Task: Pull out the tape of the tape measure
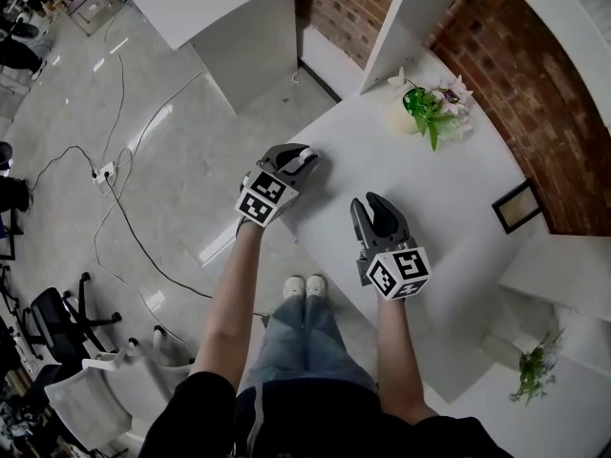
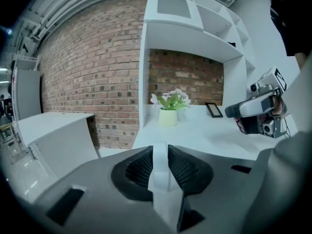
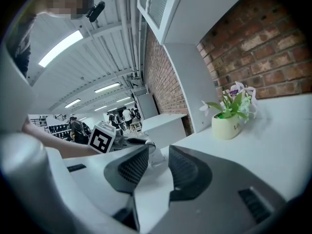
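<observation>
The left gripper [image 1: 292, 162] is clenched on the tape measure [image 2: 160, 175], a flat white thing standing on edge with a ribbed pad pressed against each of its sides. The gripper hangs at the near corner of the white surface [image 1: 449, 184]. The flower pot [image 1: 406, 114] stands well beyond it, toward the brick wall.

The right gripper [image 1: 380, 208] is released, its jaws apart with nothing between them, and it hovers over the surface on the person's side of the flower pot. It is tipped slightly down and sits beside the left gripper without touching it. In the right gripper view the tape measure [image 3: 155, 155] shows through the gap as a small white round shape in the other gripper. A dark picture frame [image 1: 518, 206] lies to the right of the flower pot.
</observation>
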